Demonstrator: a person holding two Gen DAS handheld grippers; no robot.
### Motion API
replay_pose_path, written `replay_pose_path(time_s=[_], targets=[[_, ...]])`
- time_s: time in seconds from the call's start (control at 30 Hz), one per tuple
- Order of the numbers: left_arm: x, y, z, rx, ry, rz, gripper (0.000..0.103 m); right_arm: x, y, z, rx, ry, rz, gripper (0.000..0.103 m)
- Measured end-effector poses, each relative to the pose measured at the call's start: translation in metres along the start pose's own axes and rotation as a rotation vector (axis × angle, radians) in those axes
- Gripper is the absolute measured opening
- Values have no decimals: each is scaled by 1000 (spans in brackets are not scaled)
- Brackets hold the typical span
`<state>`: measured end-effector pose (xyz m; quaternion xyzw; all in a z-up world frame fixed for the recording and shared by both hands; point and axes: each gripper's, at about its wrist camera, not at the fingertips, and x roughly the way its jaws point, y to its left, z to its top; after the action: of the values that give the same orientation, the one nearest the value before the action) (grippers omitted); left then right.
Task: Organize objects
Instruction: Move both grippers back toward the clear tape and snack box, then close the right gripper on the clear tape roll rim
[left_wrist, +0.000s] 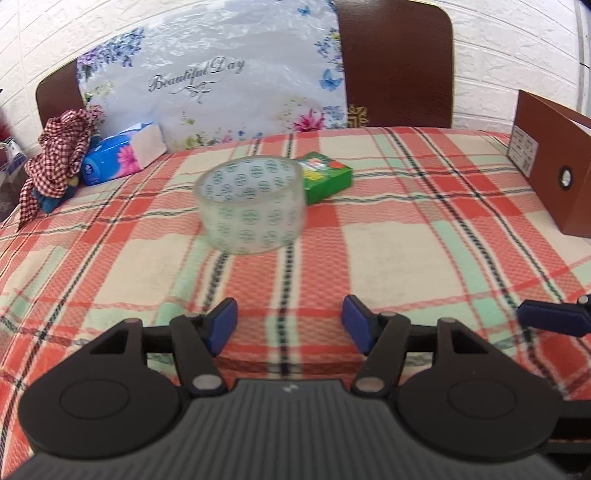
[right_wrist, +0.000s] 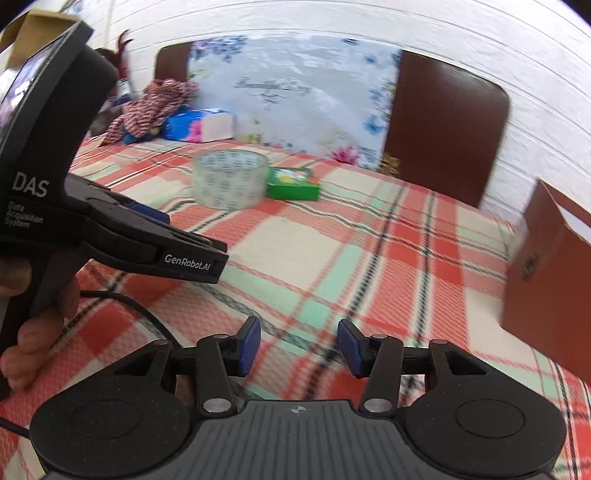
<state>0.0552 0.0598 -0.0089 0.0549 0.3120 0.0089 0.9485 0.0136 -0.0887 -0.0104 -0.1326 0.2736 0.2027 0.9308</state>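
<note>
So, left wrist view: left tool (left_wrist: 290, 325) sits at lower centre, blue pads spread apart, nothing between them, released. Clear roll of packing tape with green printed core (left_wrist: 252, 205) lies straight ahead, above the tool in frame, centre-left, flat on its side with the hole facing up. Small green cardboard box (left_wrist: 325, 177) touches or sits just behind the roll's right side; can't tell which. Both rest on the red, cream and green plaid blanket (left_wrist: 424, 240). Brown cardboard box (left_wrist: 554, 177) at right edge, well apart from the roll.

Right wrist view: right tool (right_wrist: 299, 347) lower centre, pads apart, empty. The tape roll (right_wrist: 231, 181) is up and left of it, farther off; left tool's body fills the left side, pointing toward the roll. The brown box (right_wrist: 550, 288) is at right, nearer this tool.

Judgement: left tool is nearer and lined up with the roll; straight forward reach, pads straddling the wall or the whole ring.
</note>
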Motion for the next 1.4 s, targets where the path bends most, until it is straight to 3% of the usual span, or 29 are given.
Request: replay_pose_path(time_s=[0.1,0.4,0.67,1.17,1.4], targets=[[5,13,0,-20,-5,14,73,3,4,3,-8,-4,12,49],[21,52,5,-32,-21,73,75,21,13,15,-15,-8,55,49],[37,109,5,-227,-6,135,83,41,28,32,-52,-23,83,54],[38,118,2,-295,-31,142,87,84,39,62,-26,-27,132,70],[34,125,0,-356,-57,163,86,96,42,70,-24,-28,146,72]])
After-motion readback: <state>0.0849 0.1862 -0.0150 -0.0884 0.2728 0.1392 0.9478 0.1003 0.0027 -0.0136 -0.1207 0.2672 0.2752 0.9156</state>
